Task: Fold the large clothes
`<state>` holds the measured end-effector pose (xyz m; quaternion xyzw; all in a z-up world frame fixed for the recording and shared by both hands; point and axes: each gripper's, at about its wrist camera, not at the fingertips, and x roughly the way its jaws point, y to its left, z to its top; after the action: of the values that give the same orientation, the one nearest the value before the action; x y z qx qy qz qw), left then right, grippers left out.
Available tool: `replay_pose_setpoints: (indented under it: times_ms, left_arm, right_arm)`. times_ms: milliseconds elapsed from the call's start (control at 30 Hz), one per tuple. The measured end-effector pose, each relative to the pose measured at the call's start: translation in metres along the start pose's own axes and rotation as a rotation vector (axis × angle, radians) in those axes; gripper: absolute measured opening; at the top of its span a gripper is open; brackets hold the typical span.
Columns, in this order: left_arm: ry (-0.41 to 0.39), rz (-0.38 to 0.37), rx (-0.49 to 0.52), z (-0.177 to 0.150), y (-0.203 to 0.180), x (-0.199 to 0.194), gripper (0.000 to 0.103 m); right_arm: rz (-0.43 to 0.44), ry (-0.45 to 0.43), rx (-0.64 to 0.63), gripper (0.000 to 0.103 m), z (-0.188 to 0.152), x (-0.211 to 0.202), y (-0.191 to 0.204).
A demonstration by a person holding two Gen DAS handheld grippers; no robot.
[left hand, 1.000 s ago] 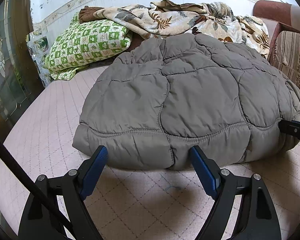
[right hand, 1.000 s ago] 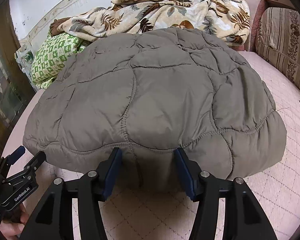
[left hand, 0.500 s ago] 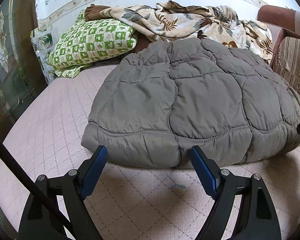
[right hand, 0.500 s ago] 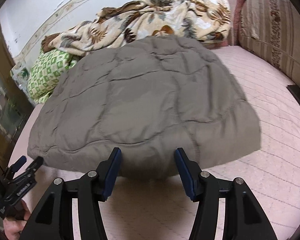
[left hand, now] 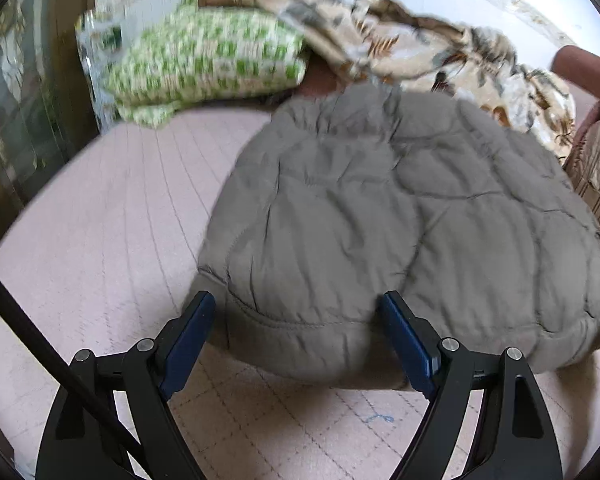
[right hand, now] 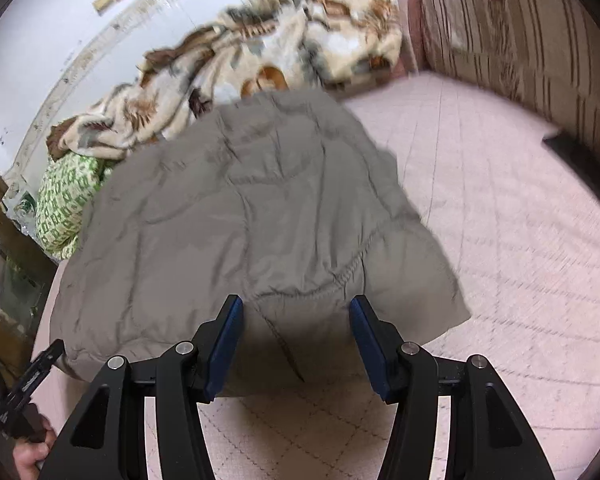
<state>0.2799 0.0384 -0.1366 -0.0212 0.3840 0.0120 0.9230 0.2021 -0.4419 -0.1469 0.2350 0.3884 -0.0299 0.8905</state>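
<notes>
A grey quilted puffer jacket [left hand: 400, 216] lies folded in a thick bundle on the pink quilted bed [left hand: 112, 216]. My left gripper [left hand: 298, 324] is open, its blue pads on either side of the jacket's near left hem. The jacket also shows in the right wrist view [right hand: 236, 216]. My right gripper [right hand: 296, 328] is open, with the near right hem between its fingers. The left gripper shows at the lower left of the right wrist view [right hand: 28, 384]. Both views are blurred.
A green checked pillow [left hand: 208, 64] and a leaf-patterned blanket [left hand: 420, 52] lie at the head of the bed. A striped sofa cushion [right hand: 512, 36] stands on the right. A wood and glass cabinet [left hand: 16, 120] borders the left side. Bare bed lies right of the jacket [right hand: 500, 208].
Both grippers have moved forward onto the jacket's near hem, which now sits between their open fingers. The left view has swung right, the right view left. The jaws stay open.
</notes>
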Motion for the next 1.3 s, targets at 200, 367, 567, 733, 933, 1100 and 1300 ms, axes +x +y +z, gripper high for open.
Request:
replay_pose_setpoints:
  times_ms: [200,367,567,733,933,1100,1300]
  left_arm:
    - [0.024,0.003,0.026,0.004,-0.002,0.004,0.086]
    - [0.04,-0.062,-0.074,0.008,0.025,-0.006,0.086]
    - [0.063,-0.092,-0.204,0.01,0.06,-0.012,0.086]
    - [0.11,-0.128,-0.286,0.009,0.075,-0.006,0.086]
    - [0.111,-0.126,-0.277,0.009,0.069,-0.008,0.086]
    - [0.114,-0.119,-0.269,0.01,0.068,-0.008,0.086]
    - [0.125,-0.122,-0.299,0.009,0.075,-0.007,0.086]
  right_arm:
    - [0.047,0.02,0.054,0.061,0.001,0.0,-0.008]
    - [0.077,-0.026,0.098,0.061,0.003,-0.023,-0.022]
    - [0.065,-0.077,0.177,0.061,0.003,-0.045,-0.053]
    - [0.115,-0.052,0.314,0.062,-0.001,-0.043,-0.084]
    - [0.13,-0.032,0.393,0.062,-0.006,-0.042,-0.102]
    - [0.138,-0.021,0.411,0.063,-0.008,-0.04,-0.106]
    - [0.138,-0.016,0.418,0.065,-0.011,-0.039,-0.107]
